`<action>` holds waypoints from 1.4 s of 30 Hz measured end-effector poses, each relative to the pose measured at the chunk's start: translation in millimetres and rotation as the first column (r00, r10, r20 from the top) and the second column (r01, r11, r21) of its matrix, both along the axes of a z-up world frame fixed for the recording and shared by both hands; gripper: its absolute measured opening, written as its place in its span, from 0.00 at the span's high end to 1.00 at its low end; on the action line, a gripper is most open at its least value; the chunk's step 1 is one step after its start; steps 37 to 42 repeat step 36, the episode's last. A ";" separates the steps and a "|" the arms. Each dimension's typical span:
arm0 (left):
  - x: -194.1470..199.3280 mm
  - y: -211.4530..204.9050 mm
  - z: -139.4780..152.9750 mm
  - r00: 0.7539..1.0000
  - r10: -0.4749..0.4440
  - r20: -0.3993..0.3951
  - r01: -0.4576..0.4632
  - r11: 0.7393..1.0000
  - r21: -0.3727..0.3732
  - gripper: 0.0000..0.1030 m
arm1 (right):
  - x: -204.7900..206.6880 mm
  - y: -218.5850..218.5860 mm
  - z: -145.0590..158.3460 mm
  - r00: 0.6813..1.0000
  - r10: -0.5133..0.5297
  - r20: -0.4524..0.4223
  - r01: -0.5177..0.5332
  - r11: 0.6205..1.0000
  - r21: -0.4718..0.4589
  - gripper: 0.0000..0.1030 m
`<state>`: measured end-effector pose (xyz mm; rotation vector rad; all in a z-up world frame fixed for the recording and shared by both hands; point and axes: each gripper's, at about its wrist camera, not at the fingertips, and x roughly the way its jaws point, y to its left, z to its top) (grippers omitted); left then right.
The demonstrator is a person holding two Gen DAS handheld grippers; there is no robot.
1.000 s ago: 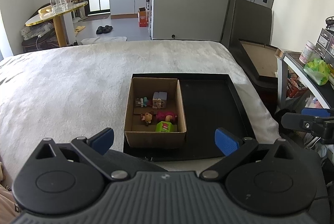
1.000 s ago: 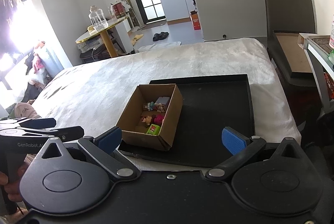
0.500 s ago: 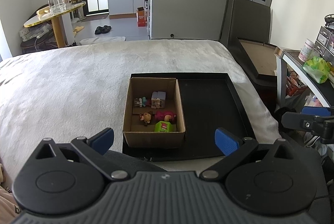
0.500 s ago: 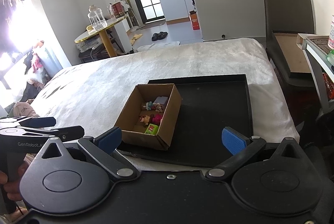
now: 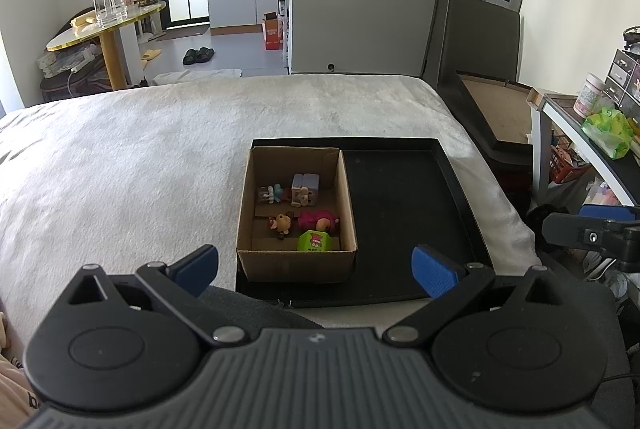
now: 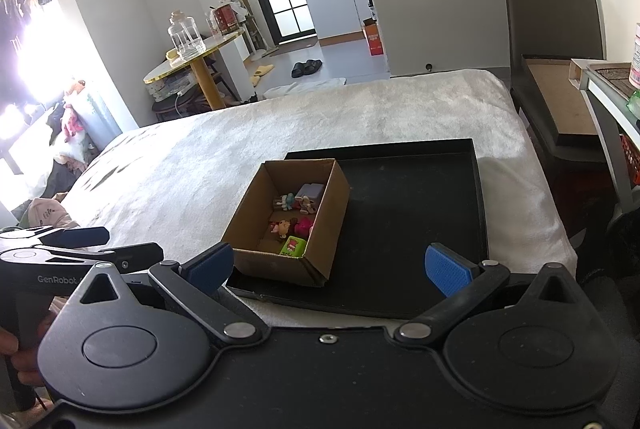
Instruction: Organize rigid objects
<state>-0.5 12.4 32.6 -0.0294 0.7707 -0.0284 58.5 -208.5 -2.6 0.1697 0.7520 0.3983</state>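
Five toys (image 5: 298,215) in one box (image 5: 296,265)

Black claw (image 5: 315,267), blue pads (image 5: 434,271), silver screws

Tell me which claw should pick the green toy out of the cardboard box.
Probably left. The left claw is open and lined up straight behind the brown cardboard box, with the green toy just beyond the near wall. The right claw, also open, faces the empty half of the black tray.

Left tongs (image 5: 315,265) spread wide, empty; cardboard box (image 5: 297,263) of small toys (image 5: 316,221) on black tray (image 5: 404,221).
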 end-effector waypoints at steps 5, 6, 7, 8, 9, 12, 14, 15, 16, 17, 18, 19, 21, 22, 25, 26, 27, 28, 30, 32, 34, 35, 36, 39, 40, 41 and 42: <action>0.1 0.2 -0.1 1.000 0.001 0.001 -0.001 1.000 0.000 0.01 | 0.6 -0.6 -0.2 1.000 0.001 -0.001 -0.001 1.000 -0.001 0.00; 0.0 0.1 0.0 1.000 0.001 0.001 -0.001 1.000 0.000 0.01 | 0.6 -0.4 -0.2 1.000 0.000 -0.001 0.000 1.000 -0.001 0.00; 0.0 0.1 -0.1 1.000 0.000 0.000 0.000 1.000 0.000 0.01 | 0.6 -0.5 -0.2 1.000 0.000 -0.001 0.000 1.000 -0.001 0.00; -0.1 0.1 -0.1 1.000 -0.001 0.001 0.001 1.000 0.000 0.01 | 0.6 -0.5 -0.2 1.000 0.000 -0.001 0.000 1.000 -0.001 0.00; -0.1 0.1 0.1 1.000 0.000 0.001 0.000 1.000 0.000 0.01 | 0.6 -0.4 -0.2 1.000 0.000 -0.001 0.000 1.000 -0.001 0.00; 0.1 0.0 0.2 1.000 0.000 0.000 0.000 1.000 0.000 0.01 | 0.6 -0.5 -0.1 1.000 0.000 0.000 0.000 1.000 -0.001 0.00; 0.0 0.3 0.1 1.000 0.001 0.001 -0.001 1.000 -0.001 0.01 | 0.7 -0.4 -0.1 1.000 -0.001 -0.001 0.001 1.000 -0.001 0.00; 0.1 0.0 0.3 1.000 0.001 0.000 -0.001 1.000 0.000 0.01 | 0.7 -0.4 -0.1 1.000 -0.001 -0.002 0.001 1.000 -0.002 0.00; 0.0 0.3 -0.2 1.000 0.002 0.000 -0.002 1.000 -0.001 0.01 | 0.6 -0.6 -0.4 1.000 -0.002 -0.002 0.002 1.000 -0.001 0.00; -0.5 0.6 -1.0 1.000 0.002 0.000 -0.002 1.000 -0.002 0.01 | 0.7 -0.6 -0.4 1.000 -0.001 -0.002 0.001 1.000 -0.001 0.00; -0.6 0.6 -1.4 1.000 0.001 -0.001 -0.001 1.000 -0.002 0.01 | 0.6 -0.7 -0.5 1.000 -0.002 -0.002 0.002 1.000 -0.002 0.00; -1.0 0.9 -2.0 1.000 0.001 0.000 -0.001 1.000 -0.002 0.01 | 0.7 -0.6 -0.4 1.000 -0.001 -0.002 0.001 1.000 -0.002 0.00; -0.8 0.9 -2.0 1.000 0.001 0.000 -0.001 1.000 -0.003 0.01 | 0.7 -0.7 -0.4 1.000 -0.001 -0.002 0.001 1.000 -0.002 0.00; -0.8 0.9 -2.0 1.000 0.001 -0.001 -0.001 1.000 -0.003 0.01 | 0.7 -0.7 -0.4 1.000 -0.001 -0.003 0.001 1.000 -0.002 0.00; -1.5 0.7 -2.1 1.000 0.002 0.001 -0.002 1.000 -0.002 0.01 | 0.7 -0.7 -0.4 1.000 -0.001 -0.001 0.001 1.000 -0.002 0.00; -1.8 0.5 -2.1 1.000 0.002 0.001 -0.002 1.000 -0.001 0.01 | 0.7 -0.6 -0.5 1.000 -0.001 -0.002 0.001 1.000 -0.002 0.00; -1.8 0.6 -1.9 1.000 0.005 0.001 -0.005 1.000 0.000 0.01 | 0.7 -0.6 -0.5 1.000 -0.001 -0.002 0.001 1.000 -0.001 0.00; -1.4 0.7 -1.6 1.000 0.009 0.000 -0.009 1.000 0.000 0.01 | 0.7 -0.6 -0.5 1.000 -0.002 -0.002 0.002 1.000 -0.002 0.00; -1.4 1.7 -1.1 1.000 0.010 -0.003 -0.010 1.000 -0.007 0.01 | 0.6 -0.7 -0.9 1.000 -0.003 -0.004 0.003 1.000 -0.004 0.00; -1.4 2.0 0.1 1.000 0.007 -0.002 -0.007 1.000 -0.008 0.01 | 0.5 -0.6 -3.1 1.000 -0.004 -0.007 0.004 1.000 -0.004 0.00; -2.3 2.5 0.8 1.000 0.004 0.002 -0.004 1.000 -0.007 0.01 | 0.9 0.0 -5.3 1.000 -0.007 -0.015 0.007 1.000 -0.005 0.00; -2.5 3.0 0.8 1.000 0.001 0.004 -0.001 1.000 -0.010 0.01 | 0.2 0.9 -5.8 1.000 -0.009 -0.016 0.009 1.000 -0.006 0.00; -2.0 3.3 0.4 1.000 -0.001 0.003 0.001 1.000 -0.013 0.01 | 0.8 2.3 -5.7 1.000 -0.009 -0.017 0.009 1.000 -0.007 0.00; -2.0 3.3 0.4 1.000 -0.001 0.003 0.001 1.000 -0.013 0.01 | 0.8 2.3 -5.7 1.000 -0.009 -0.017 0.009 1.000 -0.007 0.00; -2.0 3.3 0.4 1.000 -0.001 0.003 0.001 1.000 -0.013 0.01 | 0.8 2.3 -5.7 1.000 -0.009 -0.017 0.009 1.000 -0.007 0.00; -2.0 3.3 0.4 1.000 -0.001 0.003 0.001 1.000 -0.013 0.01 | 0.8 2.3 -5.7 1.000 -0.009 -0.017 0.009 1.000 -0.007 0.00; -2.0 3.3 0.4 1.000 -0.001 0.003 0.001 1.000 -0.013 0.01 | 0.8 2.3 -5.7 1.000 -0.009 -0.017 0.009 1.000 -0.007 0.00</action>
